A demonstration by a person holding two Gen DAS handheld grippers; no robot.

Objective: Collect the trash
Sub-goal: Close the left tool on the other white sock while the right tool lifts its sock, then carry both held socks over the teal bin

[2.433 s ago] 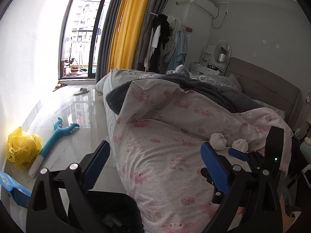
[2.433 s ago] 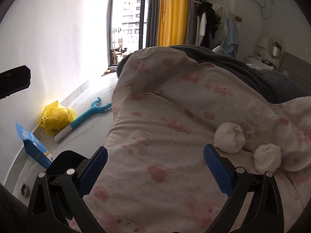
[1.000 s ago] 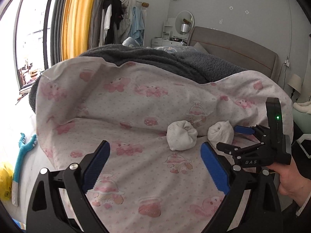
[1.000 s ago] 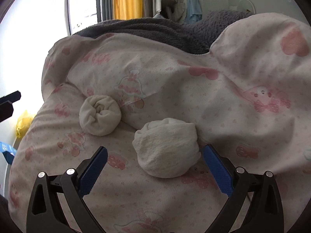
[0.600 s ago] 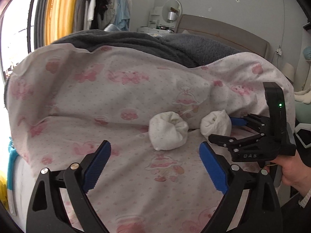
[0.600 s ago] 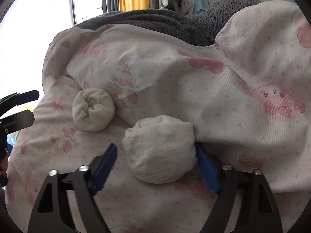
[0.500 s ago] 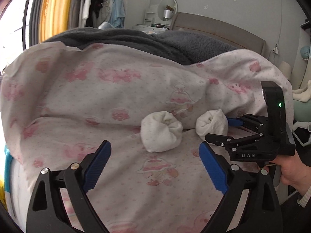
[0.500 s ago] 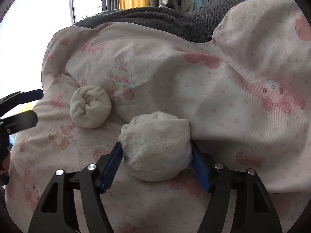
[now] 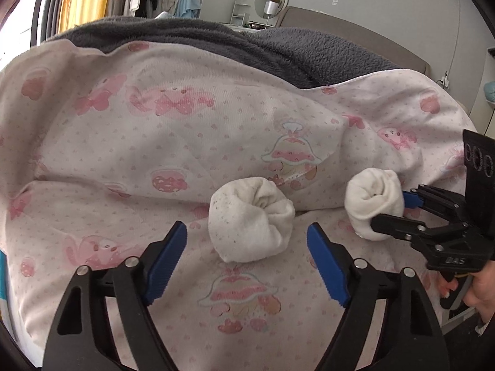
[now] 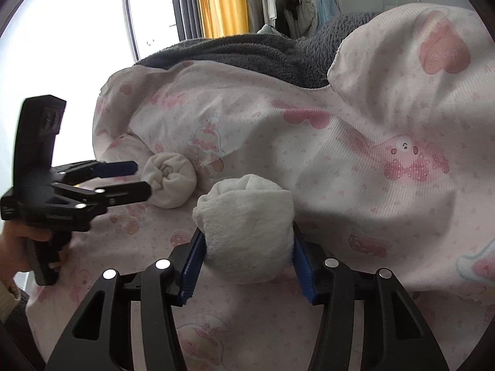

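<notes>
Two rolled white bundles lay on the pink-printed quilt (image 9: 154,142) of the bed, a grey blanket (image 9: 278,46) heaped beyond it. The right claw (image 10: 247,258) was closing, and its blue pads already pressed both flanks of the nearer bundle (image 10: 247,216), which bulged up between them, low on the fabric. The left claw (image 9: 247,247) was closing too, but nothing was pinched yet: the second bundle (image 9: 250,219) sat just beyond its tips, roughly centred in the gap, with clear space on either side.

From the right wrist view the left claw (image 10: 130,179) showed as reaching in from the left, tips near that far bundle (image 10: 170,179).

For a clean pick, I judged the left claw wanted to push a little farther so the pads straddled the bundle's widest part, not its near edge, and stay above the quilt so no fold got caught. The right claw's hold looked centred; a straight lift should free it, provided the quilt beneath was not nipped, which I could not tell. Soft rolls squash, so a firm, full squeeze mattered.
</notes>
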